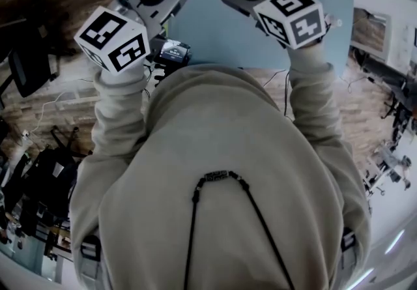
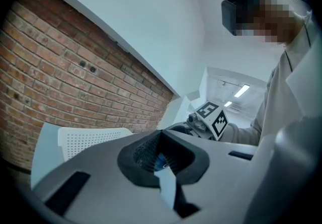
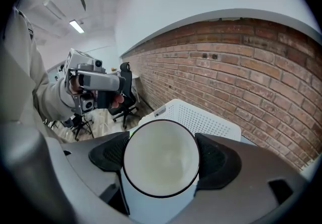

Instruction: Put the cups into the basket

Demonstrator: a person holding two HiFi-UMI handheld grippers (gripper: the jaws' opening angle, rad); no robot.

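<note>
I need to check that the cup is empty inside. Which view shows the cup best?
The right gripper view. The white cup sits between the right gripper's jaws, its open mouth and bare inside facing the camera. The head view shows only its rounded outside from above, and the left gripper view doesn't show it.

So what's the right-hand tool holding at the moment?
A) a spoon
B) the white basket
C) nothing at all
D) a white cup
D: in the right gripper view, the right tool has a white cup with a dark rim clamped between its two black pads, open mouth towards the camera.
</note>
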